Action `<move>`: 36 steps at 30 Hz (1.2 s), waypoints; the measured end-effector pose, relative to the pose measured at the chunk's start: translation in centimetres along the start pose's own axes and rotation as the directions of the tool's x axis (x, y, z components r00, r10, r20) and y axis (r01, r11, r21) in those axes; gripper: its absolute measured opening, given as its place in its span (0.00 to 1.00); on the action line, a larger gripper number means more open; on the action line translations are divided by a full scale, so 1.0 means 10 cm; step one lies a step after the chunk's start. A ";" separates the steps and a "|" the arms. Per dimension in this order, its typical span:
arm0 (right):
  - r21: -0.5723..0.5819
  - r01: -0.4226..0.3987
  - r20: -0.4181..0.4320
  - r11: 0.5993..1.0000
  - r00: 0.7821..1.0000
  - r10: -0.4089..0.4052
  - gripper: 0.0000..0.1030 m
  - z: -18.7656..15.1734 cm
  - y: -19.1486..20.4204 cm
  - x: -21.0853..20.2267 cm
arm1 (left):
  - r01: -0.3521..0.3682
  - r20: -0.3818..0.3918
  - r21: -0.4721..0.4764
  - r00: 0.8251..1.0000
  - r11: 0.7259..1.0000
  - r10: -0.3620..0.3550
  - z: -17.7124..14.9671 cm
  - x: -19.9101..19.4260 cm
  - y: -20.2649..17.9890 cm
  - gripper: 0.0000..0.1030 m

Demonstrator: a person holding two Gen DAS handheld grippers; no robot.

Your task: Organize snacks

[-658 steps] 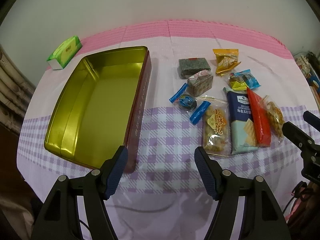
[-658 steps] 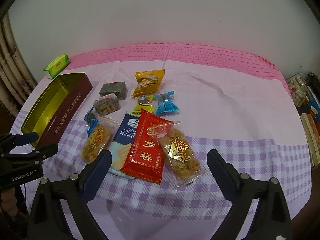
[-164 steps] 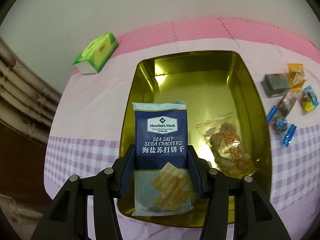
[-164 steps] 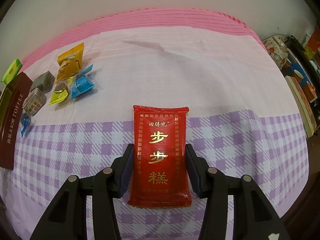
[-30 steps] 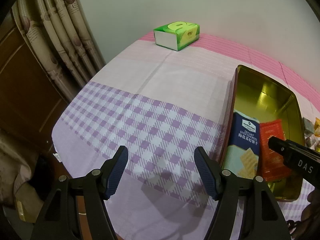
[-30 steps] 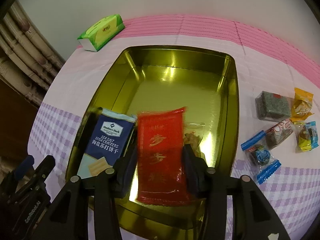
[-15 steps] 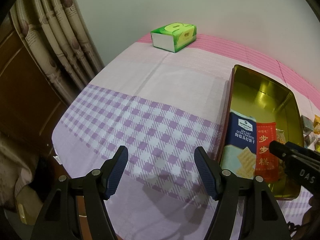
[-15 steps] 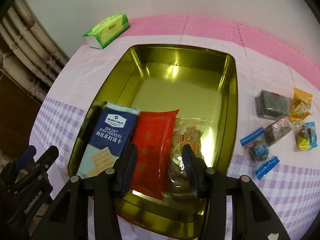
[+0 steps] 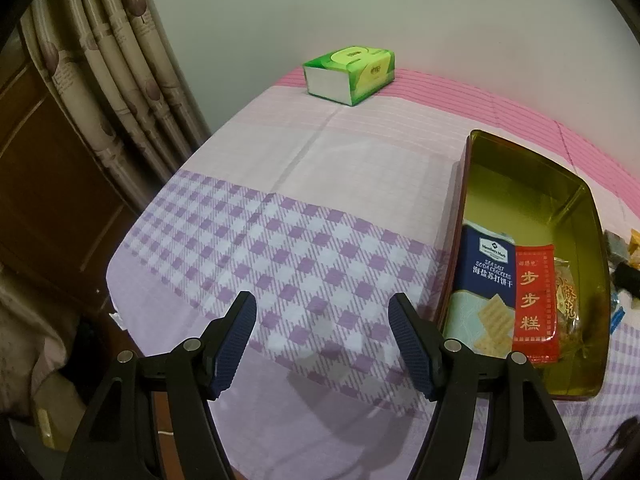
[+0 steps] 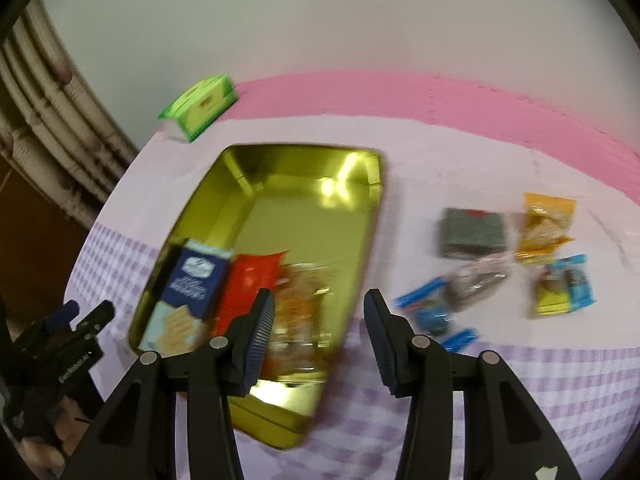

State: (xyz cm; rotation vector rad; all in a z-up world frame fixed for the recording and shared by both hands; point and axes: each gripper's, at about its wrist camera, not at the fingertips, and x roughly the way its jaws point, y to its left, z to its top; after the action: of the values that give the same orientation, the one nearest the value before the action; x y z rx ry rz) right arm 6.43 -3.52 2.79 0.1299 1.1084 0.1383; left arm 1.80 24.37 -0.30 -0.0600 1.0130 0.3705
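Snacks: we see three packs side by side at the near end of the gold tin (image 10: 352, 208): soda crackers (image 9: 482, 292), a red cake pack (image 9: 534, 308) and a clear bag of fried twists (image 9: 566, 296).
Loose snacks: small wrapped pieces (image 10: 516, 264) lie on the tablecloth (image 9: 280, 240), right of the tin.
Left gripper (image 9: 322, 344): jaws spread wide, holding nothing, over bare cloth.
Right gripper (image 10: 320, 336): jaws parted and empty, above the tin's right rim; its view is motion-blurred.
Risks: we judge a low pass could clip the rim and shift the tin; crowded little wrappers invite a double pinch or slip.
Bystander: a green tissue box (image 9: 350, 74) sits well apart.
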 end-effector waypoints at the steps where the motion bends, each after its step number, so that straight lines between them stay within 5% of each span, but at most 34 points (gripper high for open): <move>1: 0.008 0.012 0.009 1.000 1.000 -0.012 0.43 0.05 -0.13 -0.04 | -0.001 0.001 0.001 1.000 1.000 0.001 0.00 -0.01 0.01 0.67; 7: 0.064 0.118 0.041 0.991 0.992 -0.120 0.43 -0.19 -0.62 -0.46 | -0.011 0.009 0.021 1.000 1.000 0.010 0.00 -0.03 -0.02 0.67; 17: 0.095 0.232 0.037 0.968 0.971 -0.236 0.43 -2.22 -1.40 -1.83 | -0.012 0.077 0.076 0.997 0.997 0.006 -0.01 -0.15 -0.17 0.67; 26: 0.071 0.190 0.015 0.979 0.981 -0.192 0.35 -4.05 -1.33 -2.85 | 0.009 0.146 0.224 0.988 0.974 -0.043 0.05 -0.39 -0.61 0.67; 36: 0.037 0.158 0.040 0.987 0.986 -0.159 0.27 -6.07 -0.99 -4.13 | 0.163 0.109 0.388 0.969 0.907 -0.221 0.12 -0.58 -1.55 0.67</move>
State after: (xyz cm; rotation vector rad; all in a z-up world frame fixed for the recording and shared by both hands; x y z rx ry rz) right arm -65.76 -18.34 10.74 0.0737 1.0741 -0.0256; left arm 5.21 8.55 3.31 0.2118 0.9038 -0.0065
